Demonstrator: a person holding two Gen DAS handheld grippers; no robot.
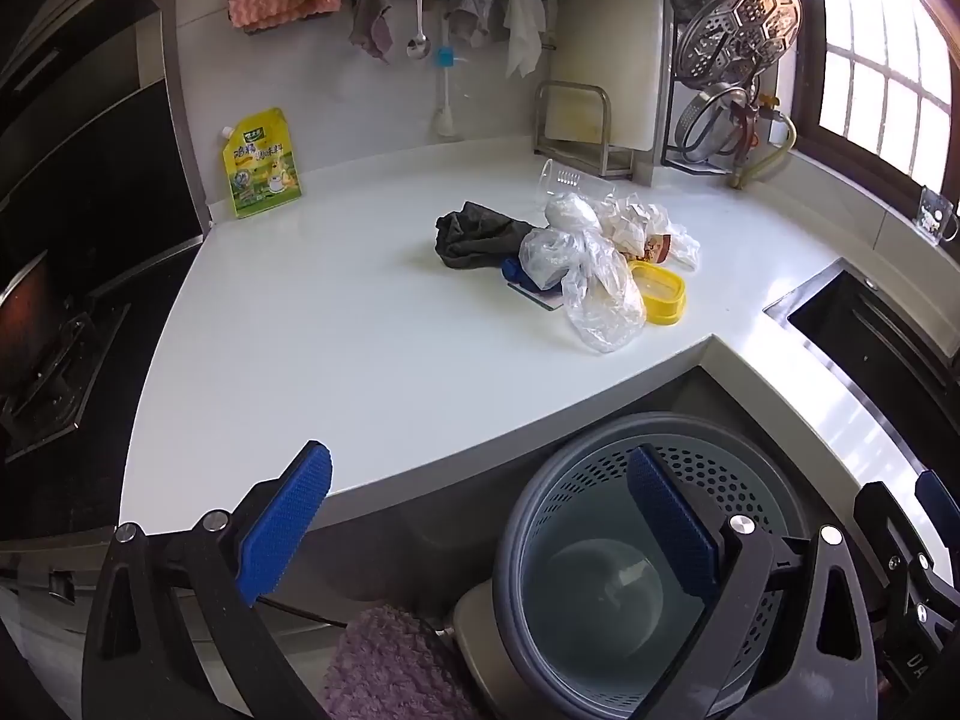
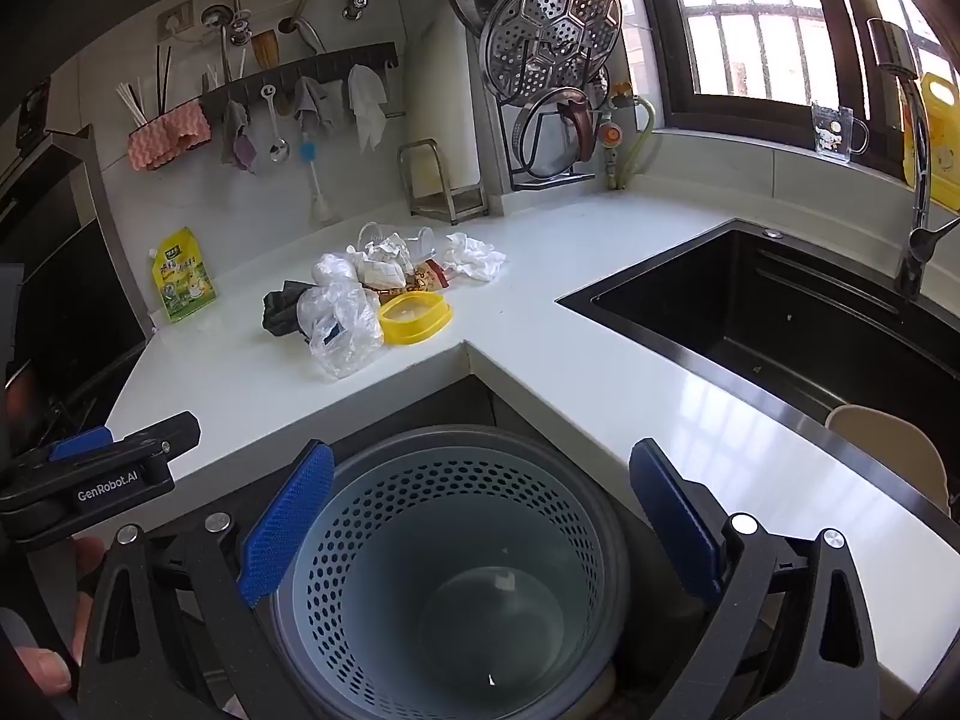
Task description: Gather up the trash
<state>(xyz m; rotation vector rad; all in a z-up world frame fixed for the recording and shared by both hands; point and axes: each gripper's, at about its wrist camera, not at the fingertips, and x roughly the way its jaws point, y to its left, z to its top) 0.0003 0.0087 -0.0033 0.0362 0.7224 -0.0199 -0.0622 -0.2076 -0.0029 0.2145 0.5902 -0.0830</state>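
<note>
The left gripper (image 1: 480, 528) has its jaws spread wide with nothing between them, and the right gripper (image 2: 480, 528) stands the same way, jaws apart and bare. The pads (image 2: 288, 531) are blue with a fine knobbly texture, set on black arms. Both hang over the bin (image 2: 456, 570), a round grey-rimmed basket with a pale perforated wall, standing on the floor in the inner corner below the tabletop (image 2: 600, 372). Its inside looks nearly bare; only a small pale scrap shows at the bottom.

The trash pile (image 2: 372, 288) lies well apart from both grippers, up on the white glossy tabletop near the corner edge. It holds a crinkled clear plastic bag (image 2: 342, 324), a dark crumpled cloth (image 1: 474, 234) touching it, a shallow yellow oval container (image 2: 414, 309) just beside the bag, a tipped clear cup (image 1: 561, 180) and crumpled white paper (image 2: 474, 255).

Nothing stands between jaws and pile except the tabletop's edge. A yellow-green pouch (image 1: 261, 165) leans against the wall. A black sink (image 2: 780, 312) is sunk in at the right.
</note>
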